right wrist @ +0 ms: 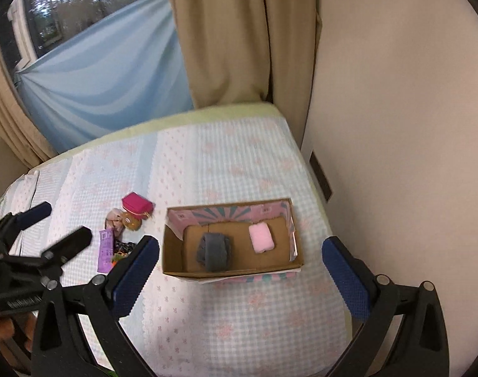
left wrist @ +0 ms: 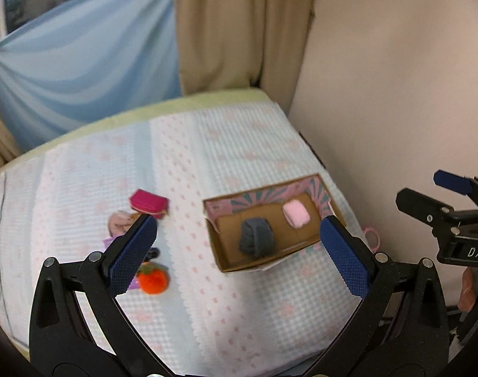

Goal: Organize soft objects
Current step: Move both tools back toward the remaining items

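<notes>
The left gripper's near finger [left wrist: 130, 256] covers part of the purple packet [left wrist: 107, 242] and the dark item [left wrist: 153, 253] beside the orange plush [left wrist: 152, 279]. In the right wrist view, the right gripper's left finger [right wrist: 135, 275] hides most of that orange plush [right wrist: 114, 261]. The pink ring [left wrist: 372, 237] is partly concealed behind the cardboard box [left wrist: 264, 264]. The beige soft toy [right wrist: 125, 220] is too blurred to identify. The window [right wrist: 66, 3] is cut off by the lens edge.
</notes>
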The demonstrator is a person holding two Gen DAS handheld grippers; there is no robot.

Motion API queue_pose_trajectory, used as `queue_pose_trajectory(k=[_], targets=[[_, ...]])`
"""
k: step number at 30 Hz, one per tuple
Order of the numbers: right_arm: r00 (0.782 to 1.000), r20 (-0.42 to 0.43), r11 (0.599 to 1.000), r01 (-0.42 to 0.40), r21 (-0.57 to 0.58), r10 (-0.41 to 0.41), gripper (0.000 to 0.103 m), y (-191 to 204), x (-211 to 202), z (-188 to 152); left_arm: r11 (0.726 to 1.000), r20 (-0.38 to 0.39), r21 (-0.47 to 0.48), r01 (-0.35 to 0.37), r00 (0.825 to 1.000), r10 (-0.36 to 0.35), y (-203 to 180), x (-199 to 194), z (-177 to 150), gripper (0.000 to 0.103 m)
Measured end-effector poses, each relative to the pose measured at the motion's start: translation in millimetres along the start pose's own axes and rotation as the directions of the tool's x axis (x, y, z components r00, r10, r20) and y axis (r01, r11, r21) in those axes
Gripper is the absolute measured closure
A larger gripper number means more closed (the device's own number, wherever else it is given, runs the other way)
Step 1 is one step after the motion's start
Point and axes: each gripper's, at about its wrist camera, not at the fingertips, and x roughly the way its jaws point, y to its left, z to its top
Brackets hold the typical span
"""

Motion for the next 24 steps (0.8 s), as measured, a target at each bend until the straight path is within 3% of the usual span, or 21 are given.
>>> queue_pose_trajectory(k=[6,12,17,24], targets=[[0.993,0.115,0.998,-0.004,-0.055,0.011,0.0,48,-47,-20,0.994,0.091,-0.103,-0.032,0.995,0.042,45,-67,-26,0.0],[0.984,0.154,0.993,-0.076,-0.088,0.089,0.0,95,-48,-34,0.969,0.112,-0.219,-0.114,0.984,0.14,112,-111,-63,0.0],[0.979,0.144,0.986,-0.13,-0.109,0.145,0.0,129,-32,-34,0.951,0.106,-0.266,-0.155,0.976,0.189,156,-119,-80,0.0],[0.979,0.087,0.976,-0.174,-0.133,0.186,0.0,178,7,-41,0.939,0.04,-0.302,-0.164,0.982,0.185,213,-100,-98,0.0]])
